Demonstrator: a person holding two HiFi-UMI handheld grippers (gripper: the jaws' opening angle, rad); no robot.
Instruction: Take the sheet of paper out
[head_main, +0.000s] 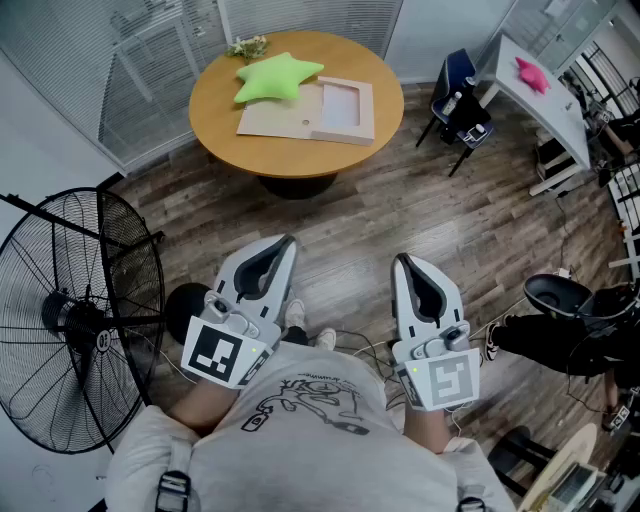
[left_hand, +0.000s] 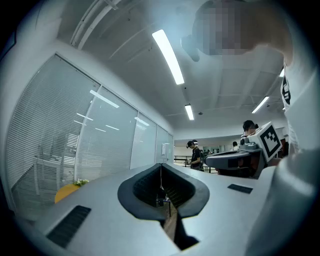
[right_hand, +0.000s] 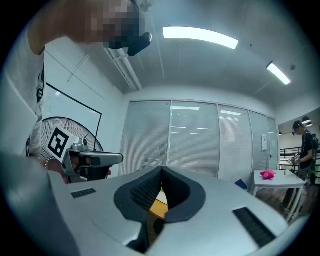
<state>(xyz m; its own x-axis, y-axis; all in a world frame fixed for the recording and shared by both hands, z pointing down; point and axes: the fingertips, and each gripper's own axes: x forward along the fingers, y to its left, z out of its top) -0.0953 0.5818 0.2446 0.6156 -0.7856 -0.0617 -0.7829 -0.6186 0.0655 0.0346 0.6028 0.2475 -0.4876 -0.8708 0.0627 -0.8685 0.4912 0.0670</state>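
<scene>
On the round wooden table (head_main: 230, 150) far ahead lies a flat tan folder (head_main: 285, 118). A pale sheet or panel (head_main: 345, 105) shows at its right end. A green star cushion (head_main: 275, 78) rests on the folder's far left corner. My left gripper (head_main: 288, 241) and right gripper (head_main: 402, 259) are held close to my body over the floor, well short of the table. Both point level, and each has its jaw tips touching with nothing between them. In the right gripper view a slice of the table (right_hand: 159, 207) shows below the jaws.
A large standing fan (head_main: 70, 320) is at my left. A blue chair (head_main: 458, 95) and a white desk (head_main: 550, 105) with a pink star (head_main: 532, 74) stand at the back right. A person in black (head_main: 560, 335) is at the right. Cables lie on the wooden floor near my feet.
</scene>
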